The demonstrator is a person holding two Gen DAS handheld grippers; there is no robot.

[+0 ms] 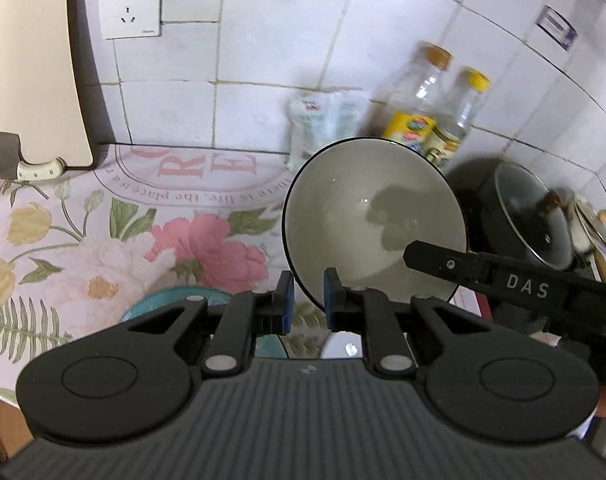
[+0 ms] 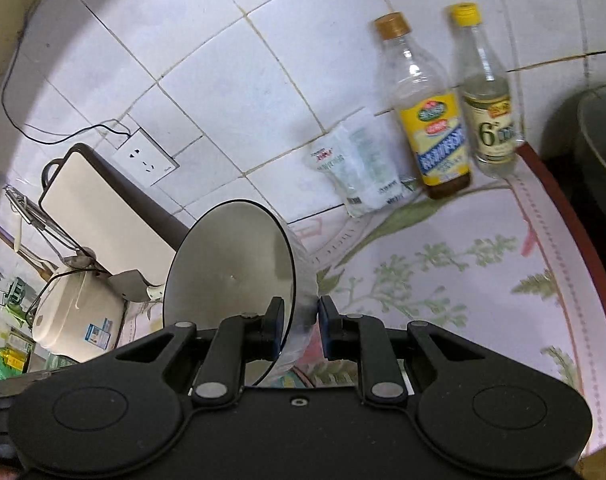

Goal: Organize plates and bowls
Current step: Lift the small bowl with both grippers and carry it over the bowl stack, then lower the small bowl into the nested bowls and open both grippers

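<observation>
A grey bowl (image 1: 367,220) with a dark rim is held tilted above the floral counter, its inside facing the left wrist camera. My right gripper (image 2: 301,320) is shut on the bowl's (image 2: 231,276) rim, one finger inside and one outside; its finger (image 1: 435,260) shows reaching into the bowl from the right. My left gripper (image 1: 307,300) is open, its blue pads on either side of the bowl's lower rim without pinching it. A teal plate (image 1: 159,300) lies on the counter just below and left of the left gripper, mostly hidden.
Two bottles (image 2: 435,120) and a white packet (image 2: 363,168) stand against the tiled wall. A black pot with glass lid (image 1: 519,216) sits at the right. A cutting board (image 2: 99,208) leans at the left, with a rice cooker (image 2: 79,316) beside it.
</observation>
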